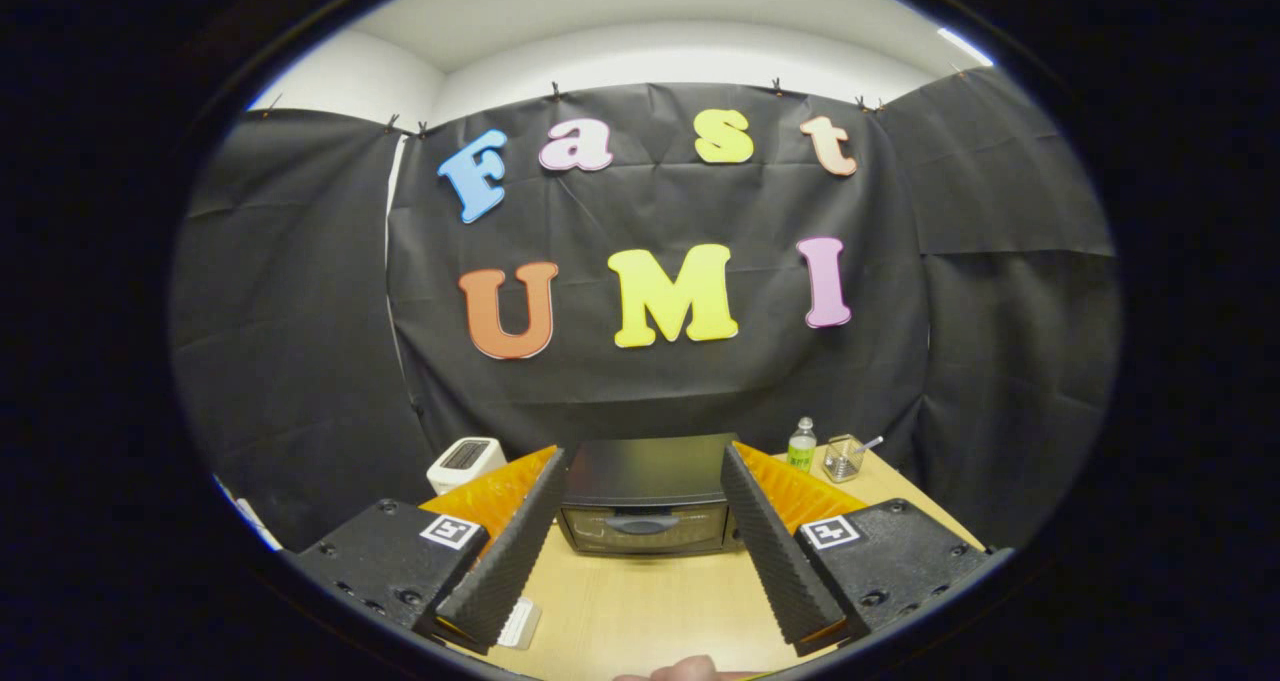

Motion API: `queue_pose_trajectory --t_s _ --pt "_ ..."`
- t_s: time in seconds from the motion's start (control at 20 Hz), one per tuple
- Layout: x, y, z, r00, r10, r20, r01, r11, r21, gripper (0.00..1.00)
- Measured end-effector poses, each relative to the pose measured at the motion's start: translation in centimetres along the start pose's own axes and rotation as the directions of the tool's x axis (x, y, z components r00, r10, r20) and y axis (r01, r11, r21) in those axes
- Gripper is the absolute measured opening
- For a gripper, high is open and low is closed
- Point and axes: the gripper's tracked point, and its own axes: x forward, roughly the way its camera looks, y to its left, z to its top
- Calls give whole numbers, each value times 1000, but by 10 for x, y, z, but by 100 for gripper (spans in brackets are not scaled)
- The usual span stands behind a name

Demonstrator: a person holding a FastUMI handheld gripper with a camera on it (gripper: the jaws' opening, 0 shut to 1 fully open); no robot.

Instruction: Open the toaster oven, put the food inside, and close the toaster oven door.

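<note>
1. One toaster oven [645, 501] sits on the wooden table [640, 611], straight ahead between and beyond my fingers. Its glass door is up and shut, with a bar handle [640, 524] across the front. A shut door fits either end of the job; I see no food on the table or through the glass, so I can't place the stage.
2. Handling, my judgement: the metal box is heavy enough to stay put, and the door is stiff and hinged low. The handle is the place to grip, at its middle; the glass is fragile and slippery, so I would avoid it.
3. The gripper [640, 576] has its jaws wide apart, holding nothing, well short of the oven.
4. Around it: a white appliance [465, 461] to the left, a small bottle [801, 445] and a wire cup [843, 458] to the right, a white card [520, 623] by the left finger.
</note>
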Motion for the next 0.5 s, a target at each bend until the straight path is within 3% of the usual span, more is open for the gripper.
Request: queue_pose_trajectory --t_s 0.5 --pt "-1 5 3 1000 -4 14 4 1000 -14 100"
